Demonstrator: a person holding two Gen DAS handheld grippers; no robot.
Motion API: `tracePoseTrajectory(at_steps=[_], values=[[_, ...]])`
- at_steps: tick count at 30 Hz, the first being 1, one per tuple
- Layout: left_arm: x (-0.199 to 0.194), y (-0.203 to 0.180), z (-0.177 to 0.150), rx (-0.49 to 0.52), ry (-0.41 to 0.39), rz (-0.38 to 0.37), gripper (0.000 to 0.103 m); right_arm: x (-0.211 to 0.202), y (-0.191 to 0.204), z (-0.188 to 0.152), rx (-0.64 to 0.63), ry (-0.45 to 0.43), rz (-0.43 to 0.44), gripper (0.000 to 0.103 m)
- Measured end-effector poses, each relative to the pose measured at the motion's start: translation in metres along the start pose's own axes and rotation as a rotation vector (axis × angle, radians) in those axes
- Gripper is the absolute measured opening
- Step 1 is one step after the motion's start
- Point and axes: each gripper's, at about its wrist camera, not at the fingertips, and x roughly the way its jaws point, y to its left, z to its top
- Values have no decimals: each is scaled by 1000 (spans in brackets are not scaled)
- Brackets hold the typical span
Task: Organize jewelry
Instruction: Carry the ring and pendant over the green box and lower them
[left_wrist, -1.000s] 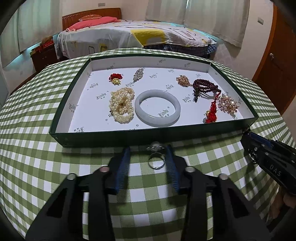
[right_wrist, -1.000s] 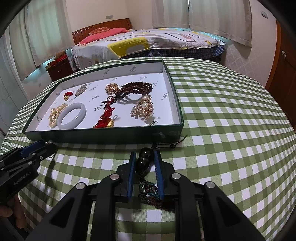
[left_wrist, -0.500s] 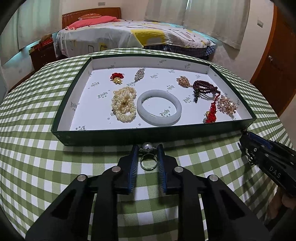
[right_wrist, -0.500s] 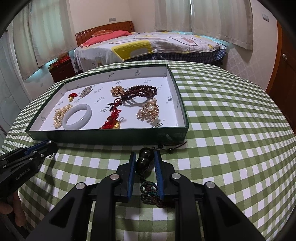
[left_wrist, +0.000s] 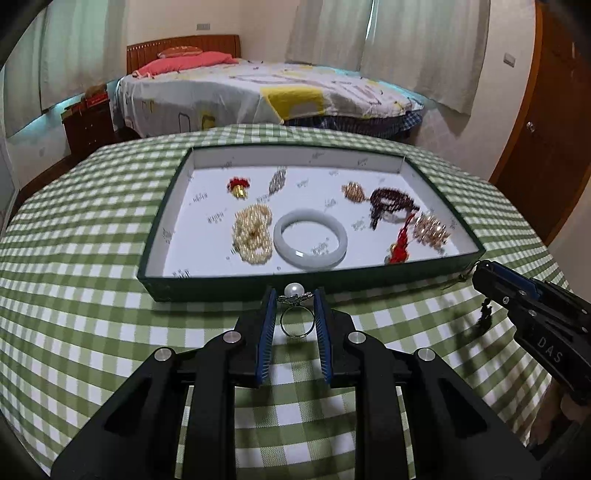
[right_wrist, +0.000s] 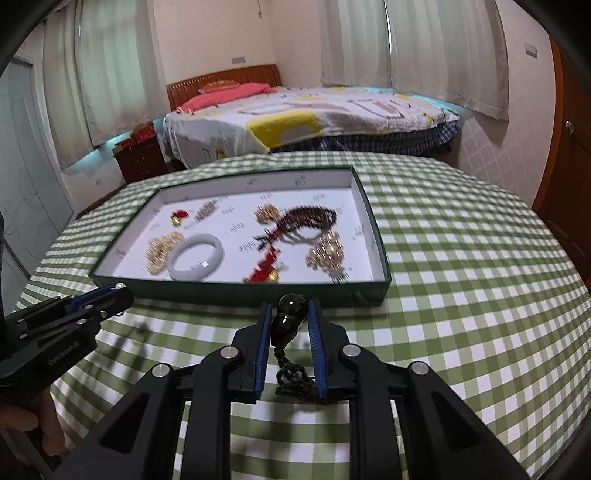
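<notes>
A green tray (left_wrist: 155, 236) with a white lining lies on the checked table and holds a jade bangle (left_wrist: 310, 243), a pearl strand (left_wrist: 253, 232), dark red beads (left_wrist: 391, 201) and several small pieces. My left gripper (left_wrist: 295, 302) is shut on a silver pearl ring (left_wrist: 295, 314), lifted above the cloth just before the tray's near wall. My right gripper (right_wrist: 290, 317) is shut on a dark gourd pendant (right_wrist: 290, 317) with a cord hanging below it, also lifted in front of the tray (right_wrist: 380, 251). Each gripper shows in the other's view, the right one (left_wrist: 495, 280) and the left one (right_wrist: 110, 295).
The round table has a green checked cloth (left_wrist: 74, 314). A bed (left_wrist: 258, 92) stands behind the table, a dark nightstand (left_wrist: 88, 125) to its left and a wooden door (left_wrist: 546, 147) at the right.
The left gripper closed on the pearl ring and lifted it off the cloth. The right gripper rose with the gourd pendant. Both views now look from higher up.
</notes>
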Motion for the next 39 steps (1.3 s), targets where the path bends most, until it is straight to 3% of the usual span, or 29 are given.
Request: tracePoseTrajectory(at_steps=[12, 29, 33, 39], values=[[-47, 6, 36, -8, -147, -10, 21, -36, 21, 38, -30, -129, 49, 21], [-26, 7, 115, 21, -306, 20, 21, -16, 49, 113, -86, -304, 129, 21], [-1, 10, 120, 40, -288, 48, 21, 9, 51, 118, -93, -288, 135, 21], [55, 27, 111, 11, -148, 77, 21, 61, 48, 106, -94, -177, 119, 21]])
